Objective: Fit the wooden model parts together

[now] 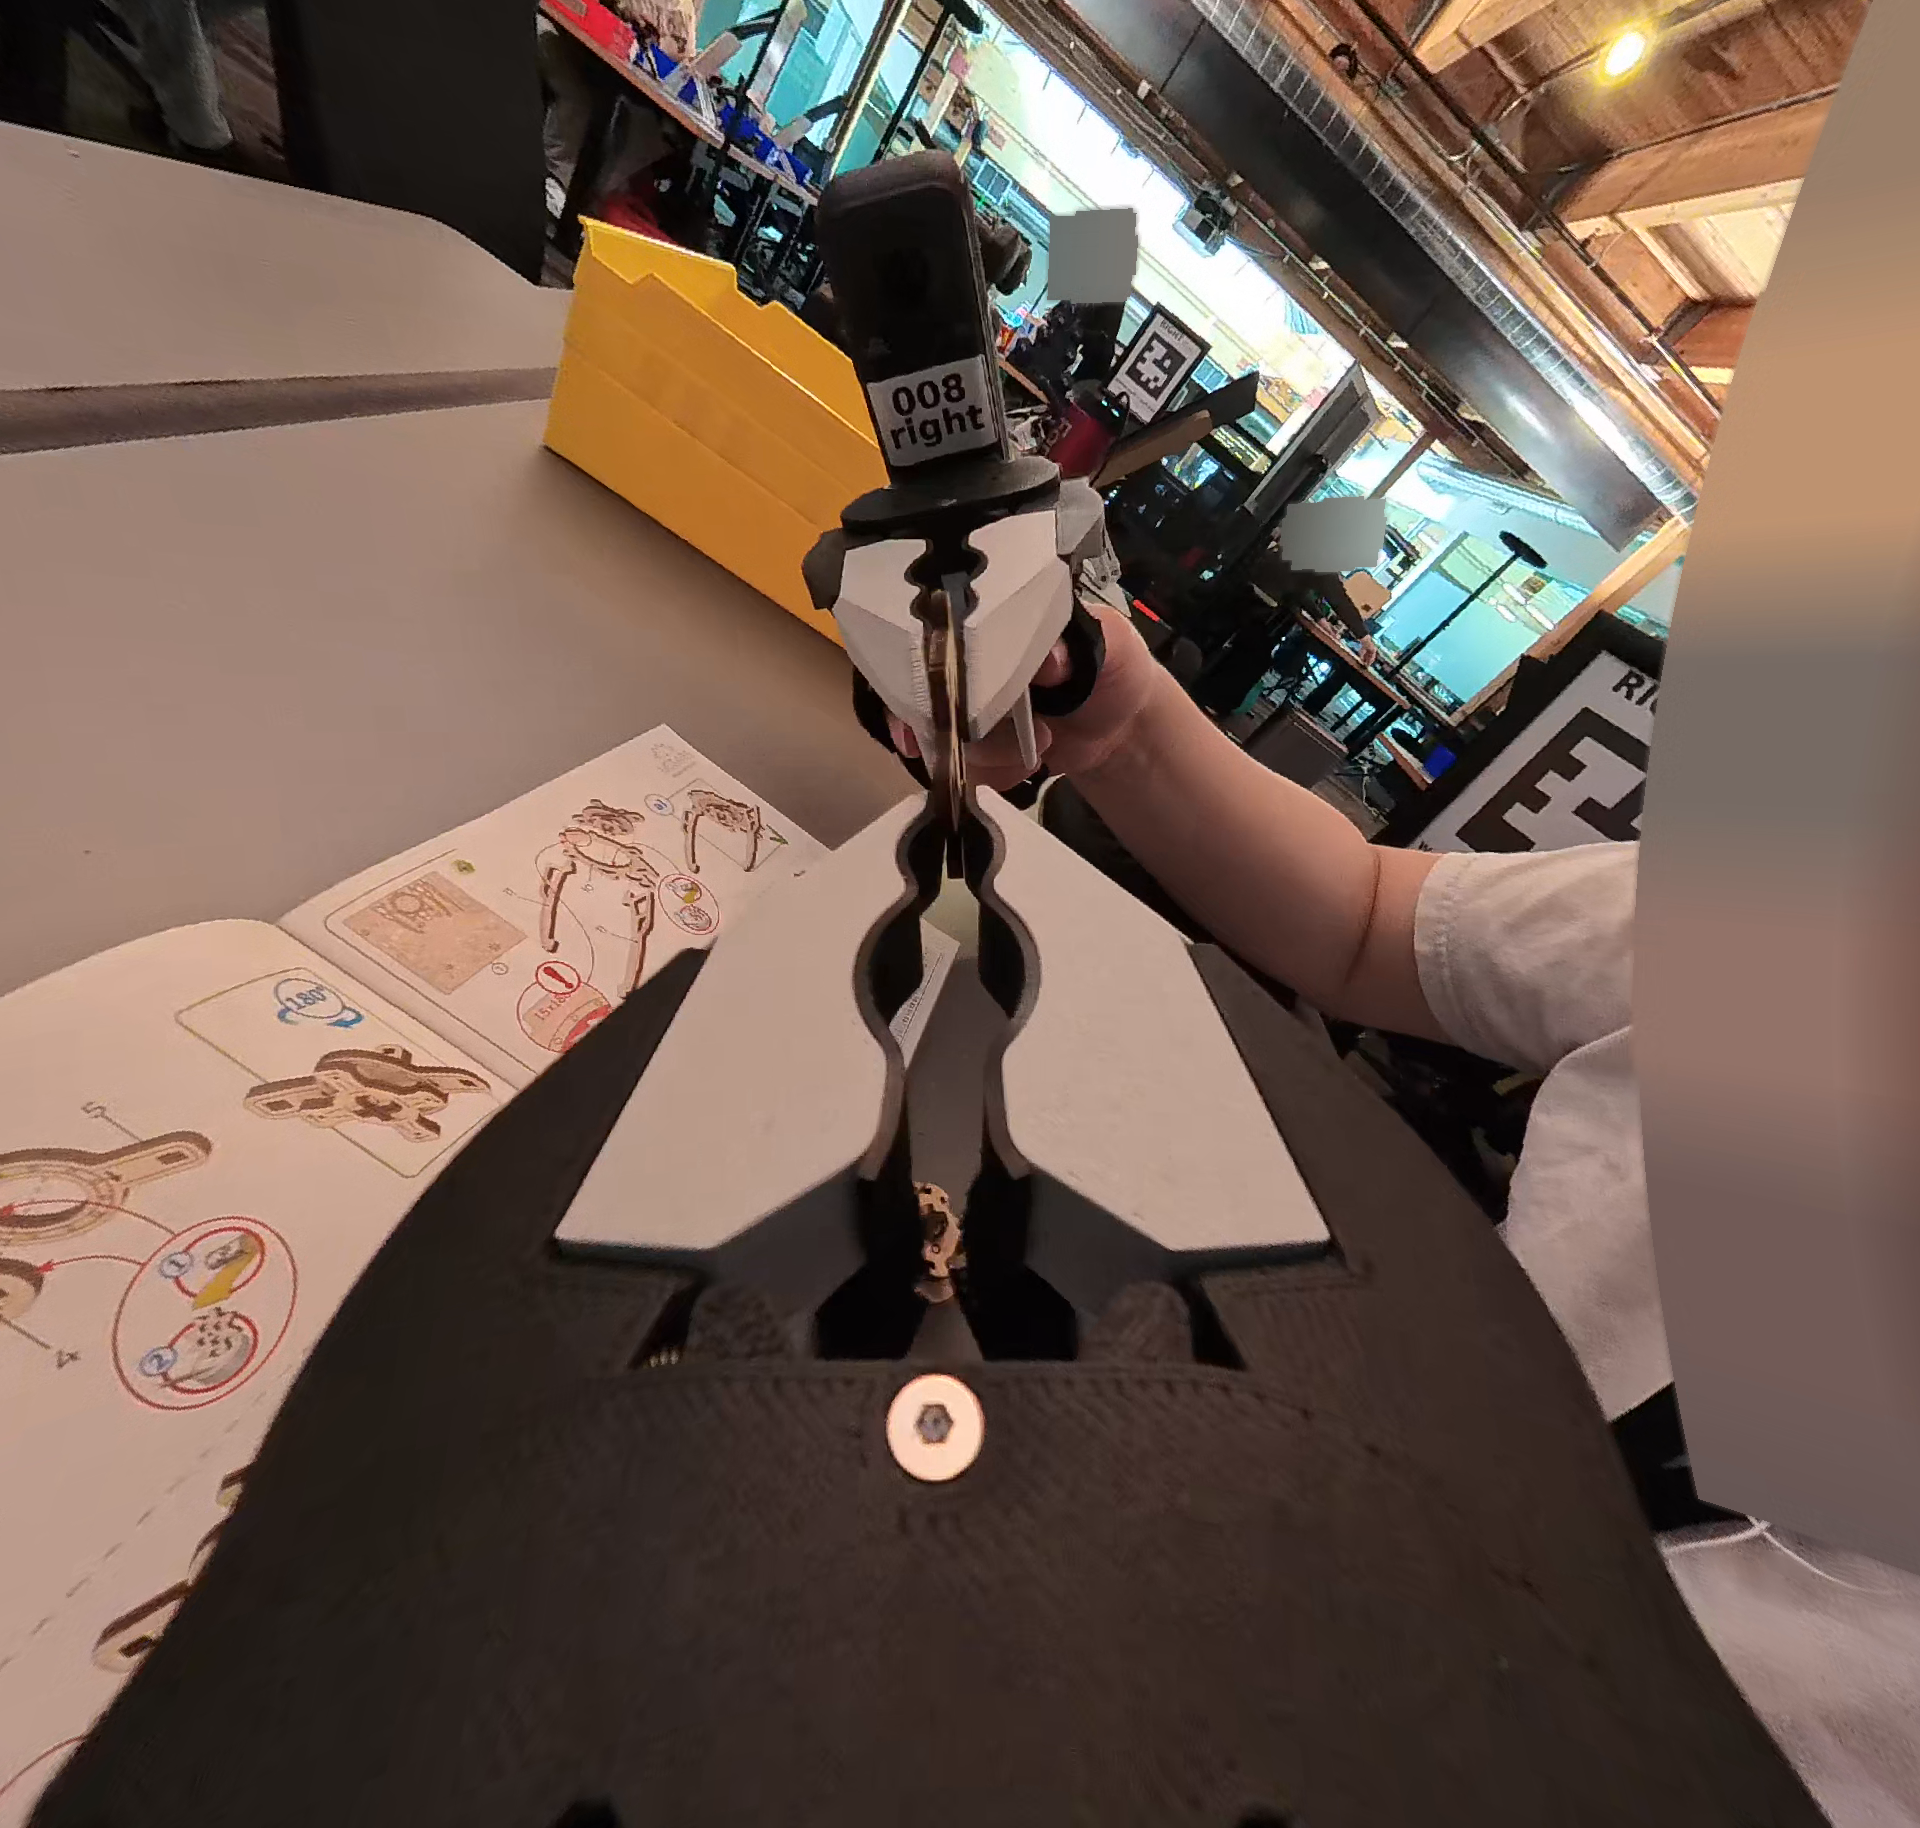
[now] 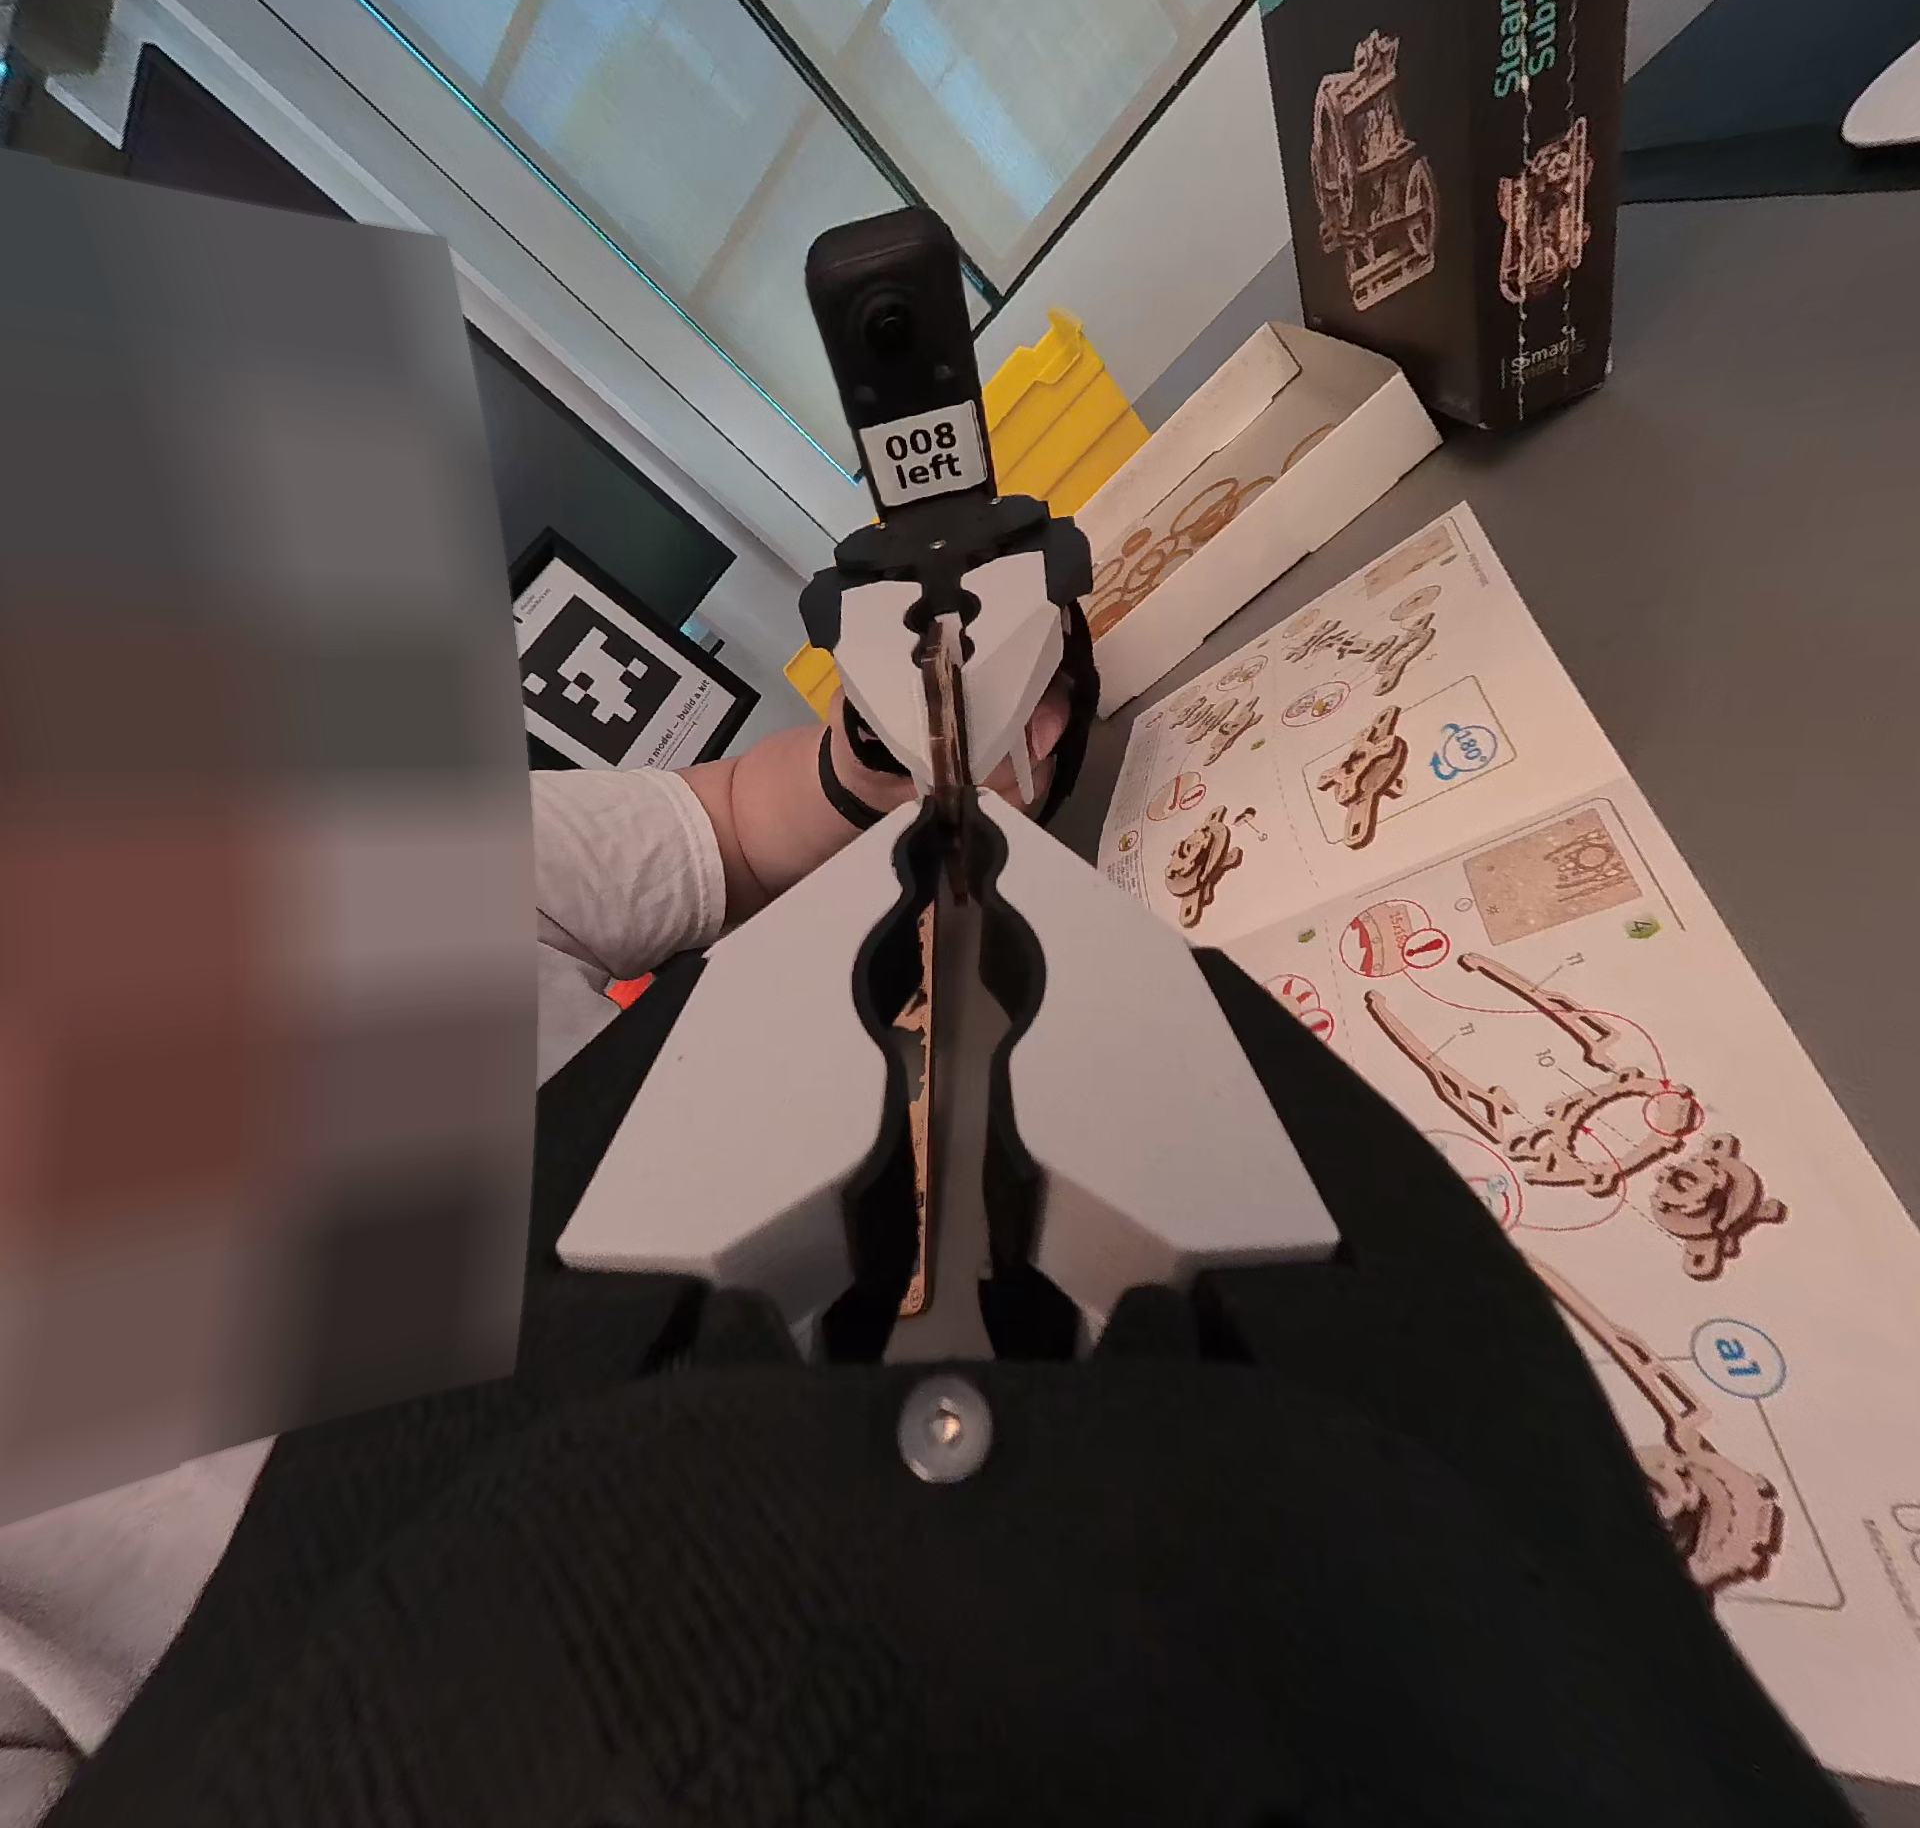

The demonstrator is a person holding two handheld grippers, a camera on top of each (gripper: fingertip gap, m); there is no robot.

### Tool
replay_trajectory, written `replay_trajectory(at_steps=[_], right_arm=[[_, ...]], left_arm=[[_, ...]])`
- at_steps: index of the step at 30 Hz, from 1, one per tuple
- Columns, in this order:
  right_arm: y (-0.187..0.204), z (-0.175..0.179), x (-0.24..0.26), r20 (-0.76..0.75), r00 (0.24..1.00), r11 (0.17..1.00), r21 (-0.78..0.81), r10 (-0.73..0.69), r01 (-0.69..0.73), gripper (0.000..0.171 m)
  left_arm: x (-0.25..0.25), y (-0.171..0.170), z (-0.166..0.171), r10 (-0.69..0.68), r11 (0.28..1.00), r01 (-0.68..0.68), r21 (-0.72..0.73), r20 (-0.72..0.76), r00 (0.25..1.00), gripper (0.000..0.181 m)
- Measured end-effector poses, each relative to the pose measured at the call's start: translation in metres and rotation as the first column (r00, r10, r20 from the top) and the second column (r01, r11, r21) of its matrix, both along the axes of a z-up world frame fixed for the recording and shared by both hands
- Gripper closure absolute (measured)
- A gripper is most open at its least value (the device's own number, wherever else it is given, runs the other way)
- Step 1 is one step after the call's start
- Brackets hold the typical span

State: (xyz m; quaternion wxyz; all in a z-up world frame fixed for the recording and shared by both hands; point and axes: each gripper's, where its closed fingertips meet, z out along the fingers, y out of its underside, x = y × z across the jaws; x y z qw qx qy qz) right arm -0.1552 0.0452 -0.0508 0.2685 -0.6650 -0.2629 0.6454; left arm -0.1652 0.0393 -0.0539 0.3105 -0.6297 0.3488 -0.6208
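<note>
Both grippers are held above the table, tip to tip. In the left wrist view my left gripper (image 1: 948,820) is shut on a small wooden part (image 1: 938,1238), seen deep between its white fingers. Facing it, my right gripper (image 1: 951,734) is shut on a thin flat wooden part (image 1: 943,677), seen edge-on. That part reaches down into my left gripper's tips. In the right wrist view my right gripper (image 2: 948,804) grips its flat wooden part (image 2: 920,1103). The left gripper (image 2: 945,770) opposite holds its wooden part (image 2: 943,718) edge-on. The parts meet at the tips; the joint itself is hidden.
An open instruction booklet (image 1: 312,1051) (image 2: 1455,895) lies on the grey table (image 1: 312,635). A yellow bin (image 1: 707,428) (image 2: 1060,417) stands behind. A white tray of wooden rings (image 2: 1247,490) and a dark upright kit box (image 2: 1455,168) stand at the back. The person's forearm (image 1: 1247,864) holds the right gripper. Both grippers' tips are close together, under 4 cm apart.
</note>
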Motion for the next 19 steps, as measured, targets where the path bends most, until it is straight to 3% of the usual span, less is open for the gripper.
replay_trajectory(at_steps=[1,4,7,19], right_arm=[[0.0,0.002,-0.001,-0.008,1.0,1.0,0.011,-0.004,0.004,0.169],[0.002,0.005,-0.005,-0.007,1.0,0.999,0.036,-0.03,0.03,0.148],[0.003,-0.003,-0.009,0.049,0.997,0.995,0.082,-0.057,0.053,0.161],[-0.003,-0.009,-0.017,0.021,1.0,1.0,0.022,-0.014,0.014,0.17]], left_arm=[[0.0,0.0,0.0,-0.005,1.0,0.005,-0.004,-0.001,1.0,0.181],[0.001,-0.001,-0.001,-0.019,0.999,0.019,-0.029,-0.001,1.0,0.181],[0.002,-0.003,-0.004,-0.028,0.998,0.028,-0.049,-0.005,1.0,0.181],[0.004,-0.004,-0.009,-0.043,0.997,0.041,-0.064,-0.027,0.999,0.181]])
